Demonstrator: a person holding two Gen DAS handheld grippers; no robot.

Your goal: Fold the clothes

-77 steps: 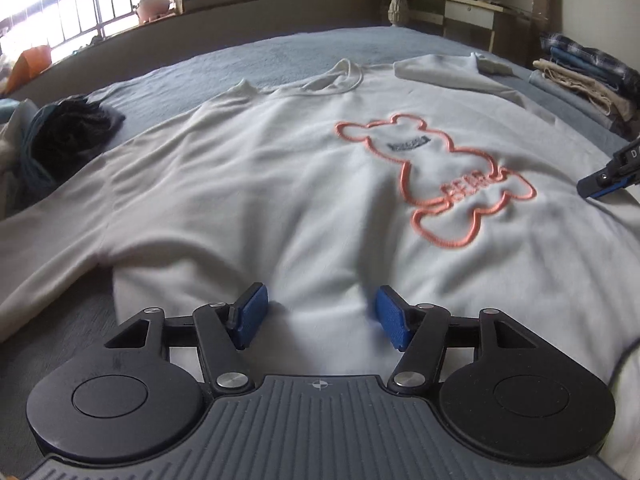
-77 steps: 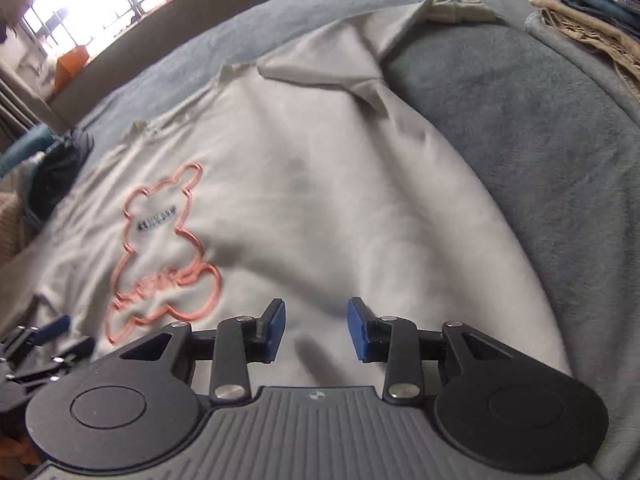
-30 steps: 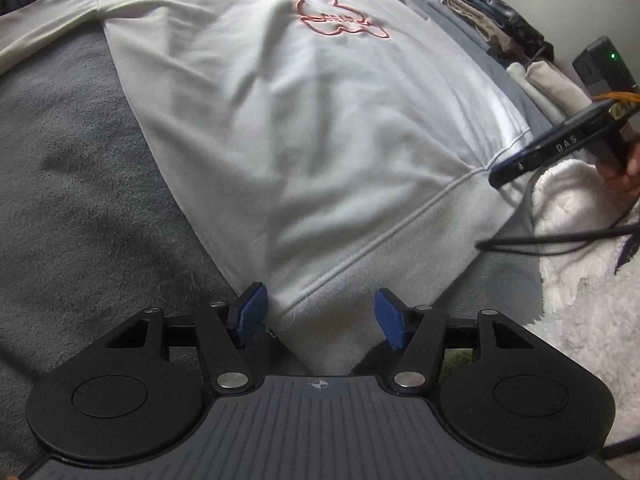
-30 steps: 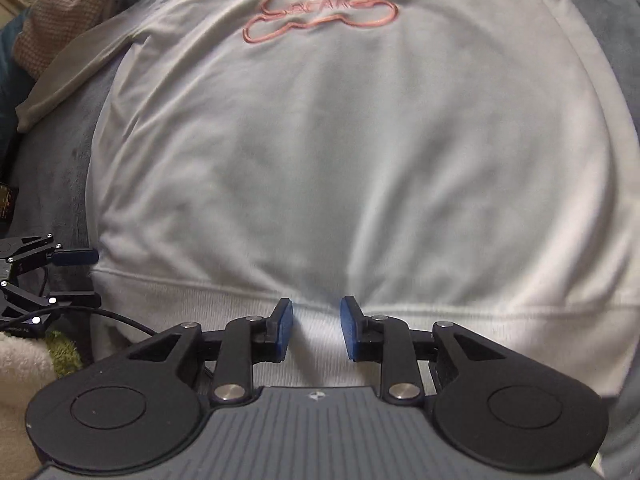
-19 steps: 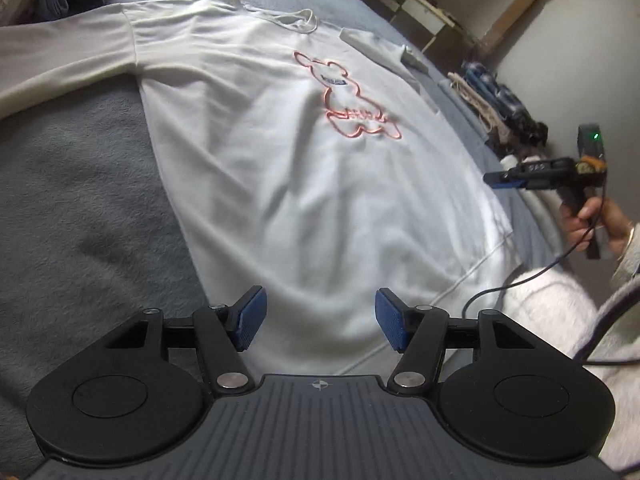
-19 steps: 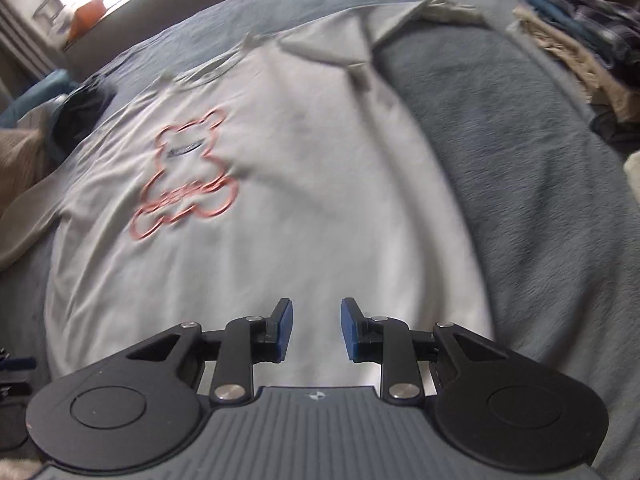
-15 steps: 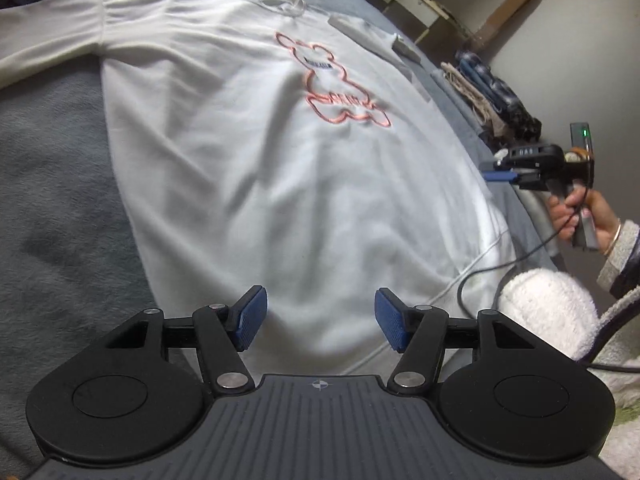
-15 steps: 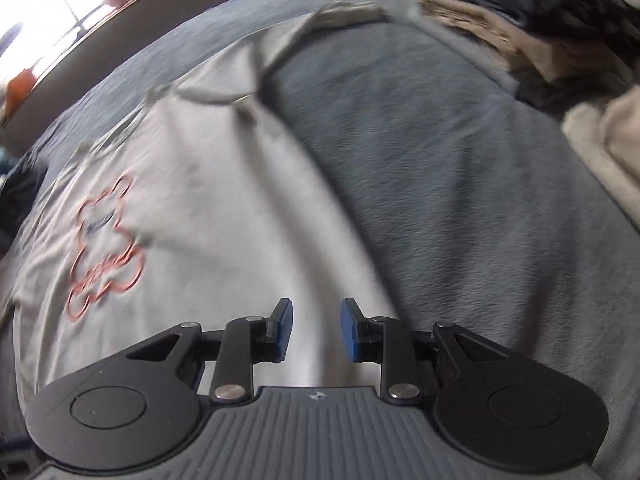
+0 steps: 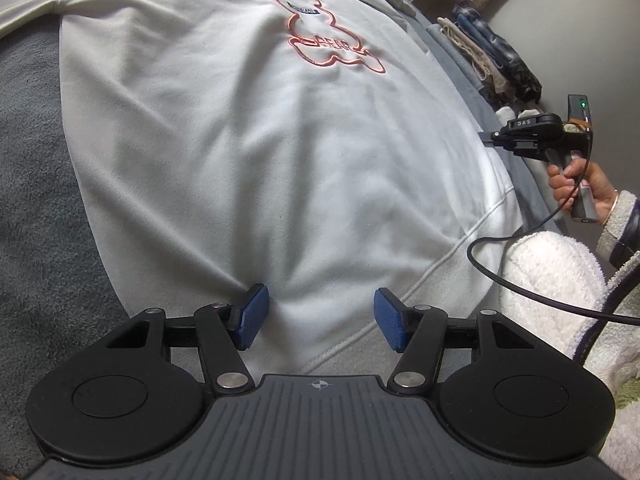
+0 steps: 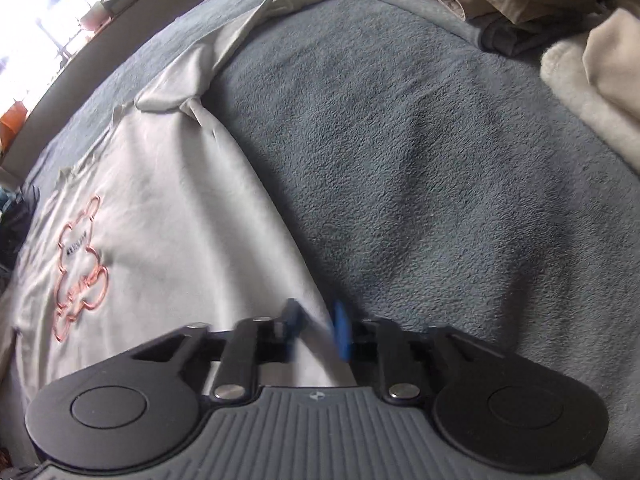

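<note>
Saw white fleecy sweatshirt flat on bed, grey plush cover; orange bear outline on chest. Left tool half-wide over hem corner, gripping nothing. Right tool blurred, jaws just closing, pinched sweatshirt's side edge. Only left view showed hand and black cable.

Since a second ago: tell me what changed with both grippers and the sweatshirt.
The right gripper swung from the hem's middle to the sweatshirt's side edge, and its jaws have just been closing with that edge between them. The left gripper stays open near the hem; the sweatshirt still lies flat.
</note>
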